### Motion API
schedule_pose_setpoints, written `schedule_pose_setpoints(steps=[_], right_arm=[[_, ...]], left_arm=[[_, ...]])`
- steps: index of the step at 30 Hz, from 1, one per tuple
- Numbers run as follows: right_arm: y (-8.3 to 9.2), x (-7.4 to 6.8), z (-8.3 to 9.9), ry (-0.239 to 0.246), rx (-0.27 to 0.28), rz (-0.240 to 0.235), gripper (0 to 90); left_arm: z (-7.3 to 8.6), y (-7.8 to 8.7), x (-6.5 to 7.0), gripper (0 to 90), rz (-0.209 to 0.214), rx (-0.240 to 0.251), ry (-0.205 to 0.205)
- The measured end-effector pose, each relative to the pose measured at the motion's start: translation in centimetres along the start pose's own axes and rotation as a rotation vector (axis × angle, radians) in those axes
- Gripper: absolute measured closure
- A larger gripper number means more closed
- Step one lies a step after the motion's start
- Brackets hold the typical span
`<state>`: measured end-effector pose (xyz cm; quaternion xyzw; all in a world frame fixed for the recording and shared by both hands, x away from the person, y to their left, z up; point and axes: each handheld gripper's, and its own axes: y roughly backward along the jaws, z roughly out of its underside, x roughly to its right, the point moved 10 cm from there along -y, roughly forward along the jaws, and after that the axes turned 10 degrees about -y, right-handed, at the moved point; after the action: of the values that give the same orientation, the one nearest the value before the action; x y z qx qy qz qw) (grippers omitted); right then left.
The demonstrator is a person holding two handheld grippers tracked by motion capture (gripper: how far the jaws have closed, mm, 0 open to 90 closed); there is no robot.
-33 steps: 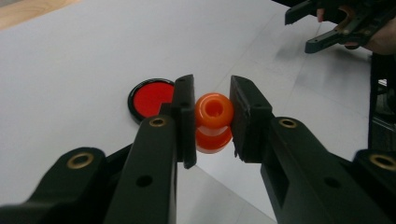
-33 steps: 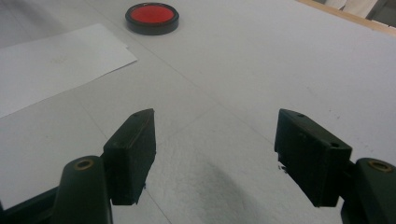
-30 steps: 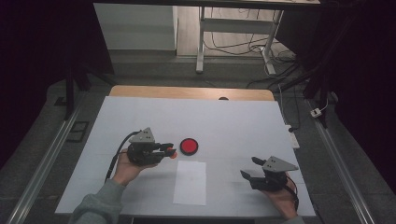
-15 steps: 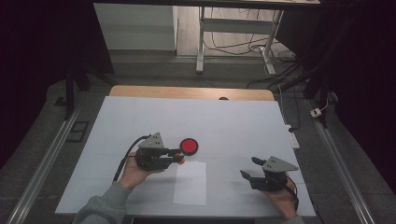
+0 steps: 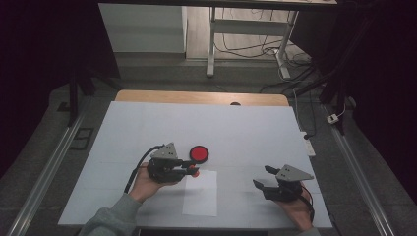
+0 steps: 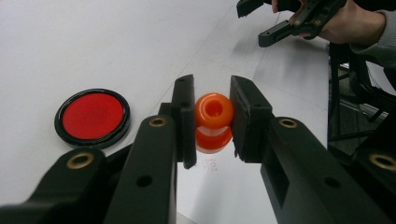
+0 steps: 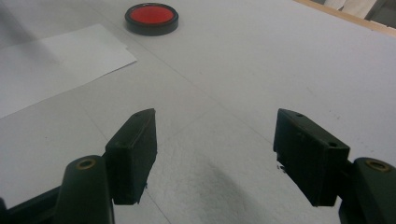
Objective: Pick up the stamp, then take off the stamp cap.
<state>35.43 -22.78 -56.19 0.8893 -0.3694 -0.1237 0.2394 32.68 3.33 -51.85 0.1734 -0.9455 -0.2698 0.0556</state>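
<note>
My left gripper (image 5: 193,171) is shut on a small orange spool-shaped piece (image 6: 213,120), its jaws pressing on both sides of it. It holds the piece over the upper left corner of a white paper sheet (image 5: 200,196). A faint reddish mark (image 6: 208,164) shows on the paper just under the piece. A round red pad with a black rim (image 5: 199,153) lies on the table right beside the gripper, and it sits left of the jaws in the left gripper view (image 6: 92,116). My right gripper (image 5: 262,177) rests open at the front right with nothing between its jaws (image 7: 215,135).
The white tabletop (image 5: 246,132) has a wooden strip along its far edge (image 5: 196,97). Metal rails run down both sides, and a table frame with cables stands on the floor behind. The red pad (image 7: 151,16) and paper (image 7: 51,60) lie far ahead of the right gripper.
My left gripper has carried the orange piece to the right and a little toward the person, from left of the red pad to the paper's corner. The right gripper has stayed still.
</note>
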Motion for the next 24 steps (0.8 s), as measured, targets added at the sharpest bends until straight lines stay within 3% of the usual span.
schedule_pose_setpoints(steps=[24], right_arm=[[0.03,-0.47,-0.47,-0.007,0.021,-0.02,29.3]], left_arm=[[0.09,-0.21,-0.32,72.2,-0.001,0.001,0.01]])
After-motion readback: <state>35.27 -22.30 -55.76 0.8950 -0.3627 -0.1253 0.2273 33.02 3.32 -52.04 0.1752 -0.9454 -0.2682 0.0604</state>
